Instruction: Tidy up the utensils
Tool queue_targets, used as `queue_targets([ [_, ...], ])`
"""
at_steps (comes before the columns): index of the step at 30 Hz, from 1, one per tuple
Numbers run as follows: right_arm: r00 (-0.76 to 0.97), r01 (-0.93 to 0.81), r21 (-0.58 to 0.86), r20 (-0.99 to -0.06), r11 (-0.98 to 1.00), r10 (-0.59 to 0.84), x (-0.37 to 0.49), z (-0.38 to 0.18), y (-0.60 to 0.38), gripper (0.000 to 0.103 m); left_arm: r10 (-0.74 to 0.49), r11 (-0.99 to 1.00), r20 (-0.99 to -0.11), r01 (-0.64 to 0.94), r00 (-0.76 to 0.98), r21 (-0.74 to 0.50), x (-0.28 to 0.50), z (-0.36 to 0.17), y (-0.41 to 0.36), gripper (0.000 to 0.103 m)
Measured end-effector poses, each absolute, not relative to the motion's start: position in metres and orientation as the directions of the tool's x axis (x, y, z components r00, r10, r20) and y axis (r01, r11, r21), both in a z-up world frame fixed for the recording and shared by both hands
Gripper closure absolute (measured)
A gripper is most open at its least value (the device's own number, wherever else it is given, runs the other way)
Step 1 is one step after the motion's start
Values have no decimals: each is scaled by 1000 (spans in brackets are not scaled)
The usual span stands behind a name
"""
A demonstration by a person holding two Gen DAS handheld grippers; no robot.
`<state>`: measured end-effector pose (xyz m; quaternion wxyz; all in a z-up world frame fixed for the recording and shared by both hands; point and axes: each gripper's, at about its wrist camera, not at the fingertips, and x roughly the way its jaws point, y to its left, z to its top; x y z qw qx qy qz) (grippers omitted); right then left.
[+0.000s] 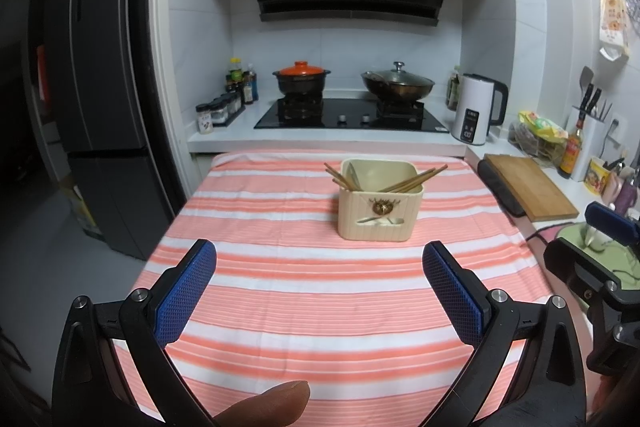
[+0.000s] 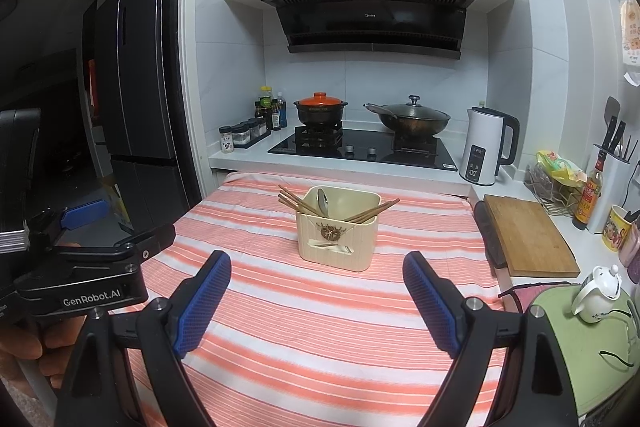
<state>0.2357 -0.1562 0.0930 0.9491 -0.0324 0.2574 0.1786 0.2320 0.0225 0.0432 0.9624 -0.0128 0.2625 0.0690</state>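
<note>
Two tongs, left tongs (image 1: 319, 263) & right tongs (image 2: 317, 273), both wide apart, w/ the utensil box (image 1: 379, 202) ahead, not touching.

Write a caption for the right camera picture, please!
Open right gripper faces a cream plastic holder with brown wooden chopsticks on striped cloth.

A cream, ribbed utensil holder (image 1: 376, 205) is seen upright, ahead of the open jaws and centred between them. Brown chopsticks (image 1: 414, 179) are leaned inside it, fanned out over the left and right rims. A metal spoon (image 2: 323, 202) is stood bowl-up inside.
</note>
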Motion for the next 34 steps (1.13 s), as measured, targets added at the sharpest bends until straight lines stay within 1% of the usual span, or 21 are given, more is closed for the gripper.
queue_targets([
  [26,802,-353,26,-505,935,317,236,91,-156,14,119,991,-519,-135,847,7,234,41,20,0],
  [31,802,-348,28,-509,937,313,237,90,-159,14,106,990,-494,-136,863,-24,232,39,24,0],
  [34,801,-347,29,-510,938,312,239,89,-161,14,108,992,-487,-123,867,2,232,39,20,0],
])
